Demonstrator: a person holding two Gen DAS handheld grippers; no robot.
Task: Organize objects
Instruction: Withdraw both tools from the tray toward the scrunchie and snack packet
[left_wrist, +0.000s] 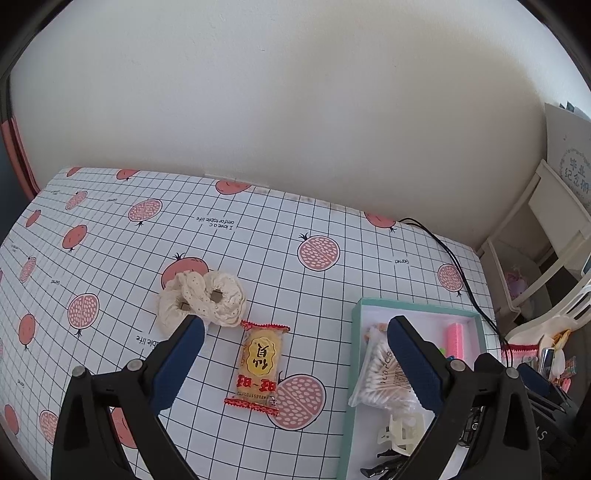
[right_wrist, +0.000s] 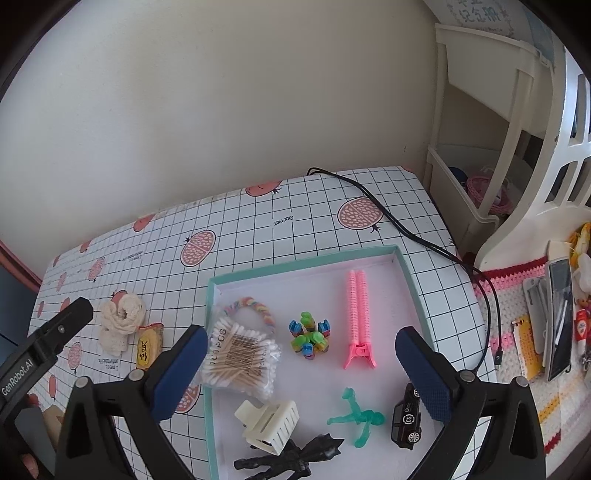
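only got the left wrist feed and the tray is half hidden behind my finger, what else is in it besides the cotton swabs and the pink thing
Observer: In the right wrist view the tray also holds a translucent green figure, lying near the front.
Operator: anything right of that
Observer: A small black toy car sits just right of the figure, close to the right gripper, which is open.
Operator: and behind the swabs
Observer: A rainbow bracelet lies behind the cotton swabs, partly under the bag.
Operator: middle of the tray
Observer: A cluster of small colourful clips, left of the pink comb clip.
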